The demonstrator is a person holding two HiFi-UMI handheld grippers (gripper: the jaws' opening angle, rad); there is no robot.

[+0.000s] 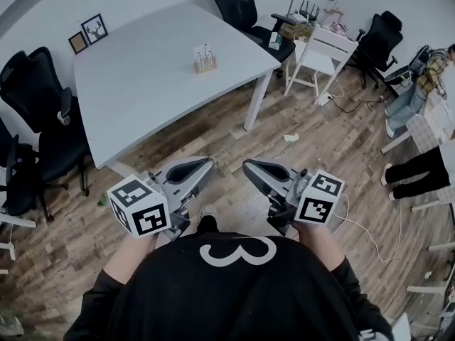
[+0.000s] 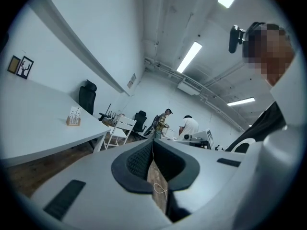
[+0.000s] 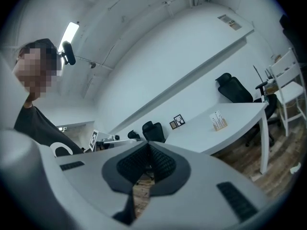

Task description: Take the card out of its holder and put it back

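A small wooden holder with white cards (image 1: 205, 59) stands upright on the white table (image 1: 135, 98), far ahead of both grippers. The same holder (image 2: 73, 117) is small and distant in the left gripper view, and the holder (image 3: 218, 121) is just as distant in the right gripper view. My left gripper (image 1: 206, 166) and right gripper (image 1: 250, 166) are held side by side close to the person's body, over the wooden floor. The two point toward each other's side of the room. The left gripper (image 2: 152, 143) is shut with nothing in it. The right gripper (image 3: 147, 145) is shut and empty too.
Black office chairs (image 1: 39, 105) stand left of the table and more (image 1: 238, 2) behind it. Two framed pictures (image 1: 92, 28) lean on the wall at the table's far left. A white chair (image 1: 321, 55) and cables lie right; a person (image 1: 416, 172) stands at the right edge.
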